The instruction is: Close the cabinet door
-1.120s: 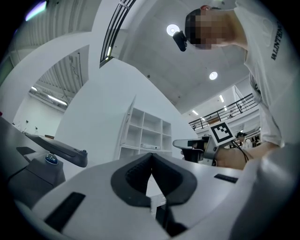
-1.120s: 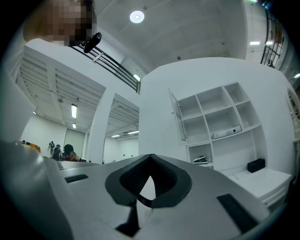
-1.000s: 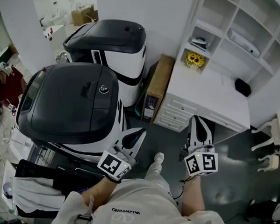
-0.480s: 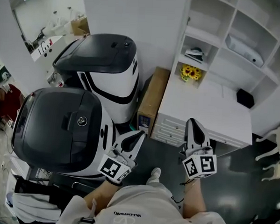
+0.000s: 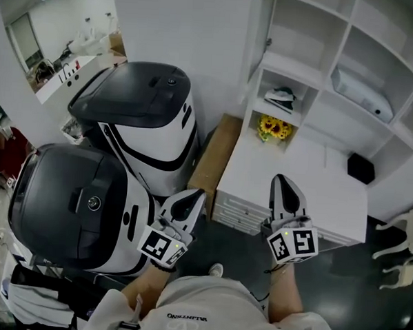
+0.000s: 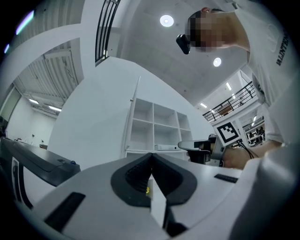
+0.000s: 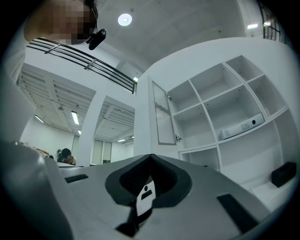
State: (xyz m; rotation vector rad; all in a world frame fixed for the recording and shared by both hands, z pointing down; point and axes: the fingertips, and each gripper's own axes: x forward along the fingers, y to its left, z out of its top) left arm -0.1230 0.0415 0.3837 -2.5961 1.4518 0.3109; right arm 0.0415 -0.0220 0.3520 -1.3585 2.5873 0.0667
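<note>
The white shelf cabinet (image 5: 336,71) stands ahead at the upper right. Its narrow door (image 5: 257,32) with a frosted panel hangs open at the cabinet's left edge; it also shows in the right gripper view as the door (image 7: 164,112) and edge-on in the left gripper view as the door (image 6: 132,117). My left gripper (image 5: 195,195) is shut and empty, held over the floor beside the desk's left corner. My right gripper (image 5: 280,178) is shut and empty too, over the white desk top (image 5: 329,188). Both point towards the cabinet and are well short of the door.
Two big white-and-black machines (image 5: 150,116) (image 5: 66,202) crowd the left side. A brown board (image 5: 210,154) leans between them and the drawers (image 5: 235,214). Sunflowers (image 5: 274,126) and a black box (image 5: 360,169) sit on the desk. A white chair (image 5: 402,247) is at right.
The person has walked forward; the cabinet and desk have come nearer and lower in the view. Both grippers travelled along with them and stayed shut.
</note>
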